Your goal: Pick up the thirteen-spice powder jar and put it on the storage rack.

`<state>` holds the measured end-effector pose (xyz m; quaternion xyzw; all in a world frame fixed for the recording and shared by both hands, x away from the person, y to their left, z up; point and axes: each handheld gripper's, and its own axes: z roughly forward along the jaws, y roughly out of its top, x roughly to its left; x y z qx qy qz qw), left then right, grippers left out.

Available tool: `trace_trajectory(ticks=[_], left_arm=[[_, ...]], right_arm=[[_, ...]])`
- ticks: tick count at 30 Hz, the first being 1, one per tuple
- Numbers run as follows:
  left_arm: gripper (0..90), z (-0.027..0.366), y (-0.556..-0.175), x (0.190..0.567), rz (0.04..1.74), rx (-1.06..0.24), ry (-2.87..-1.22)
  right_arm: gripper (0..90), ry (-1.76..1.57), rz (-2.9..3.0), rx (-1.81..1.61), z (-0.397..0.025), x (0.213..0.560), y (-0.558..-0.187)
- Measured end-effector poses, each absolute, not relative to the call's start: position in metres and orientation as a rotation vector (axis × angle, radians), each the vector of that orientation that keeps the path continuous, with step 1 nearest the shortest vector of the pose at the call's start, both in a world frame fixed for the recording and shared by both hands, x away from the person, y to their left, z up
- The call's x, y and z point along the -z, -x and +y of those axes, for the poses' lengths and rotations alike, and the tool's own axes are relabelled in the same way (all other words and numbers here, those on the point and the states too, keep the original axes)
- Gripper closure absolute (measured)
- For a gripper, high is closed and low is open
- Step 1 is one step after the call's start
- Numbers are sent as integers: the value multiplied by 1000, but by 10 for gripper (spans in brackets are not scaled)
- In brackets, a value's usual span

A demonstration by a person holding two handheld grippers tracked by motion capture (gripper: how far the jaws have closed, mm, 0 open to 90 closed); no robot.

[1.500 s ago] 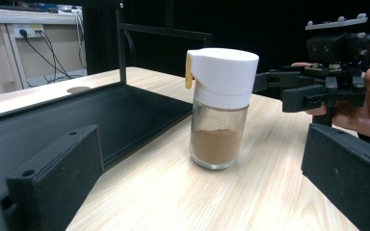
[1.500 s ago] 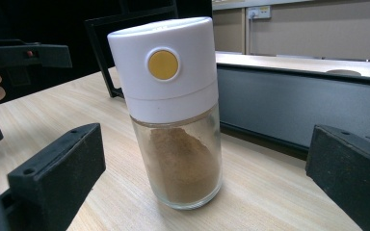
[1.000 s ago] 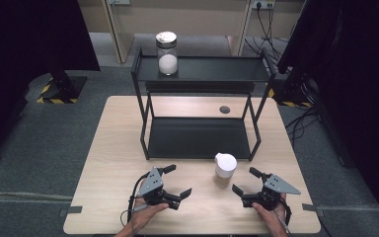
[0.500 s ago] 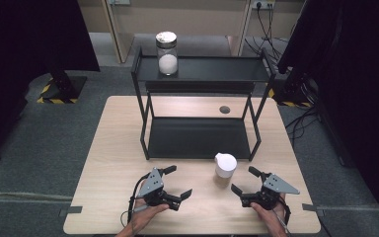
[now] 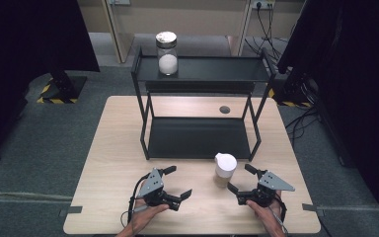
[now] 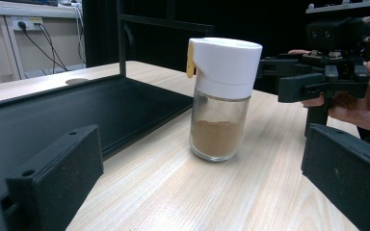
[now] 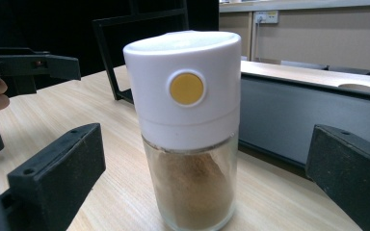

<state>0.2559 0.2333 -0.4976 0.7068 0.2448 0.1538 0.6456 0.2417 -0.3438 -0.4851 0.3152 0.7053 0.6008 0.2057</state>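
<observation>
- Shaker (image 5: pixel 225 169) stands upright on the tabletop (image 5: pixel 108 148), just at 6 o'clock of the rack (image 5: pixel 200 138).
- Right tongs (image 5: pixel 240 179), at its 4 o'clock, gape apart, not touching it.
- Left tongs (image 5: pixel 177 181), at its 8 o'clock, also gape apart, empty.

The spice jar (image 5: pixel 225 169) stands upright on the counter (image 5: pixel 108 153), with bare wood on its left and right for a gripper to pass. Just behind it, the black rack (image 5: pixel 200 137) and its front leg (image 5: pixel 254 143) block the way.
</observation>
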Motion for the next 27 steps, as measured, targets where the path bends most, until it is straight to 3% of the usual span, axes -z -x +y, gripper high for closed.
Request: trace_trajectory(ticks=[27], left_arm=[[4,233,-256,499,557,-341,-1616]], right_arm=[[7,-831,1998,-1653,-319,480,-260]])
